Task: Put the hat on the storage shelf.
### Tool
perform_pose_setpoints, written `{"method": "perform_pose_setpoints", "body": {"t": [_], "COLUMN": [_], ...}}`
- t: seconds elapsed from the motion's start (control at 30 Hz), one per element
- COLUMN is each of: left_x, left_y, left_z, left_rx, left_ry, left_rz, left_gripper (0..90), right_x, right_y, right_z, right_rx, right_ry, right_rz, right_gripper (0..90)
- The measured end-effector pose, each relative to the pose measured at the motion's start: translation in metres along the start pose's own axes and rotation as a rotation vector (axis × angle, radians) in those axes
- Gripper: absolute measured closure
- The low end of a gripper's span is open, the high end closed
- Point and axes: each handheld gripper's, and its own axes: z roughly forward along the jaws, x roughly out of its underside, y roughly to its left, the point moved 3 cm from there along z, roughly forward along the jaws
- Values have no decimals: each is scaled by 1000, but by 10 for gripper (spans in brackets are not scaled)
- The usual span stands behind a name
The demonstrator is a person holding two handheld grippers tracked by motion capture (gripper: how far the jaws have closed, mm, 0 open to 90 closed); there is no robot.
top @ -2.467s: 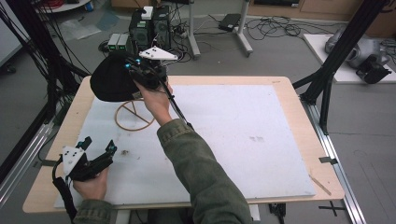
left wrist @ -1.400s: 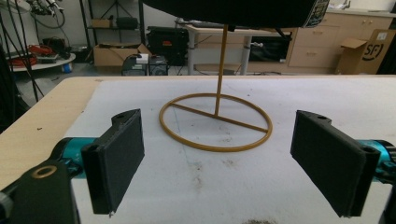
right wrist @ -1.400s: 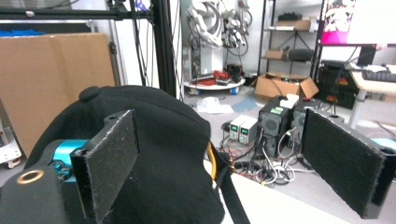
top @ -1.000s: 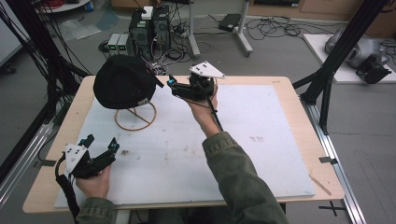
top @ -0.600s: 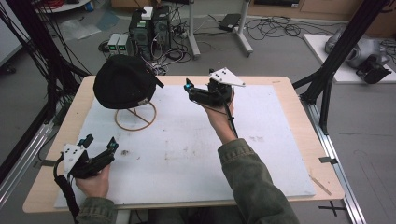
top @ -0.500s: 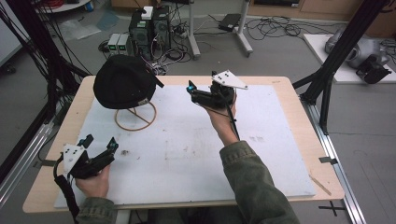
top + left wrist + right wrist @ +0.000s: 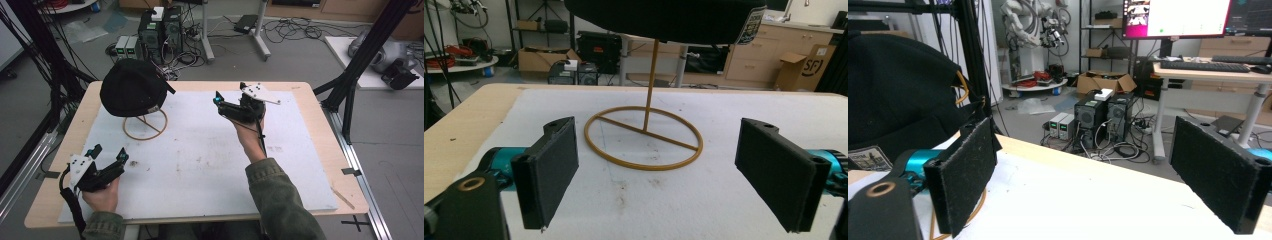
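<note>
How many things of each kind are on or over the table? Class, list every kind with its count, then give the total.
Black caps: 1
Wire hat stands: 1
White mats: 1
Hand-held grippers: 2, the left gripper and the right gripper
Total: 5

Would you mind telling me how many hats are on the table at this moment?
1. A black cap sits on top of a gold wire stand at the table's far left corner; nothing else on the table looks like a hat.
</note>
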Motion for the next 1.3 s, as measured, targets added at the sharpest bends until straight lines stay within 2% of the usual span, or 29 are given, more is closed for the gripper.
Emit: {"method": "perform_pose_setpoints", "body": {"t": [0.17, 0.47, 0.5, 0.6, 0.77, 1.03, 1.1, 1.3], "left_x": [1, 1, 1, 2, 1, 2, 2, 2], "left_y": [-1, -3, -2, -2, -3, -6, -6, -6], "left_z": [2, 4, 3, 3, 3, 4, 4, 5], "left_rx": [7, 15, 17, 15, 18, 27, 29, 29], "left_ry": [3, 4, 8, 7, 7, 9, 7, 9], "left_rz": [-7, -8, -8, -13, -12, -8, -7, -6], "left_gripper": [176, 176, 176, 176, 176, 176, 176, 176], "right_x": [8, 21, 26, 32, 47, 63, 66, 71], "right_y": [-11, -28, -31, -35, -46, -61, -63, -68], "right_z": [-12, -31, -38, -45, -62, -78, -80, -89], "right_rx": [34, 75, 87, 97, 128, 150, 156, 179], "right_ry": [-1, -4, -5, -14, 5, 1, 14, 5], "right_rz": [14, 9, 28, 25, 21, 37, 45, 43], "right_gripper": [110, 110, 110, 110, 110, 111, 110, 110]}}
